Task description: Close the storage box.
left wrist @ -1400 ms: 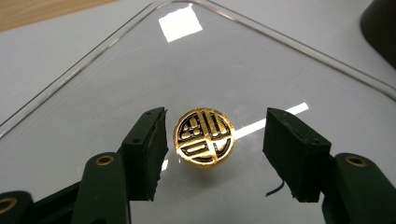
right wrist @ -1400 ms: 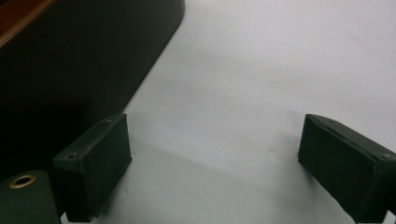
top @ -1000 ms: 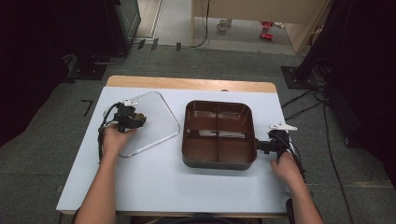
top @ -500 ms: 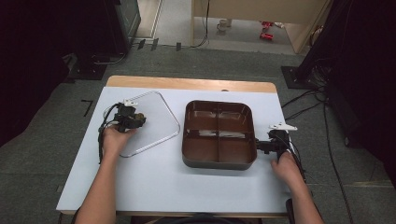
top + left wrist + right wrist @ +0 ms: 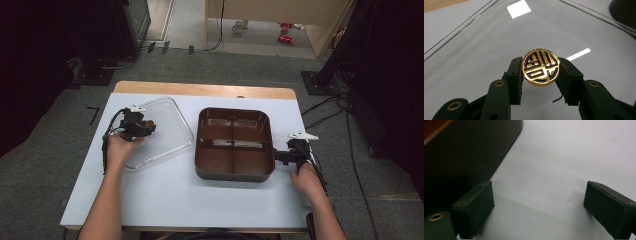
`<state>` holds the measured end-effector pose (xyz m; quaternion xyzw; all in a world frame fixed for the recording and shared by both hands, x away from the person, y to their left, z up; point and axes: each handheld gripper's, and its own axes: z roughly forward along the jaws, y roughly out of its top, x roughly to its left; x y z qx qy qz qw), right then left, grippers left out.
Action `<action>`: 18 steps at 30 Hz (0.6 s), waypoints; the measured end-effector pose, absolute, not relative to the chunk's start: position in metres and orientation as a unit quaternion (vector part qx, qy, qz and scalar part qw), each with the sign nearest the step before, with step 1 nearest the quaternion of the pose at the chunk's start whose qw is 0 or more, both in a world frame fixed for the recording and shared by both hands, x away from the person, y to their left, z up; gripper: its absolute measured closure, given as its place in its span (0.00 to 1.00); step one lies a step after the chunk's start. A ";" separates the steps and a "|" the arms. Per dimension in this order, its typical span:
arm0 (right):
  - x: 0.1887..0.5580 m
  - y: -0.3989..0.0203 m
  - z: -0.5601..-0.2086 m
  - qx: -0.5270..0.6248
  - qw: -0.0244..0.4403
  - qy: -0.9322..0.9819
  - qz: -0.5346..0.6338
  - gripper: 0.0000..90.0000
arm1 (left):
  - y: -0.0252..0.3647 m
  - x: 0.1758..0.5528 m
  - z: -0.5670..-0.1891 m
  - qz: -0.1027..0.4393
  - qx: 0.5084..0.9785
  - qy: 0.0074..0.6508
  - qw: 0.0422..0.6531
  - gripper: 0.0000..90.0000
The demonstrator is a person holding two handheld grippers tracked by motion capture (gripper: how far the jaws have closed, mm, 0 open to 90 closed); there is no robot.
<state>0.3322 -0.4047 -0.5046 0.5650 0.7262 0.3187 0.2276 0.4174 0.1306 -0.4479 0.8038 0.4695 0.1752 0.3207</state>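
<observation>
Left gripper (image 5: 541,82) clenched on gold knob (image 5: 541,67) of clear lid (image 5: 160,131), at 9 o'clock from brown tray (image 5: 234,172); right gripper (image 5: 541,207) released, at tray's 3 o'clock.

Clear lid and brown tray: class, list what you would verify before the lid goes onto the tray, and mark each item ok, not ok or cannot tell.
1. Left gripper shut on the gold knob of the clear lid: ok.
2. Lid lifted off the table: cannot tell.
3. Brown tray compartments free of items: ok.
4. Right gripper open beside the tray wall, gripping nothing: ok.
5. Right gripper steadying the tray: not ok.
</observation>
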 end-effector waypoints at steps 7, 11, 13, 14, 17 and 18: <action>0.332 -0.405 -0.505 0.565 0.228 0.726 0.319 0.10 | 0.129 0.410 -0.428 0.175 0.802 0.457 0.343 0.65; 0.332 -0.405 -0.505 0.565 0.227 0.726 0.319 0.10 | 0.126 0.405 -0.416 0.177 0.801 0.449 0.355 0.65; 0.332 -0.405 -0.505 0.565 0.228 0.726 0.319 0.10 | 0.122 0.402 -0.408 0.180 0.803 0.438 0.362 0.65; 0.332 -0.405 -0.505 0.565 0.228 0.726 0.319 0.10 | 0.122 0.402 -0.408 0.180 0.803 0.438 0.362 0.65; 0.332 -0.405 -0.505 0.565 0.227 0.727 0.318 0.10 | 0.115 0.398 -0.399 0.177 0.808 0.423 0.371 0.65; 0.332 -0.405 -0.505 0.565 0.227 0.726 0.319 0.10 | 0.111 0.396 -0.395 0.176 0.810 0.416 0.374 0.65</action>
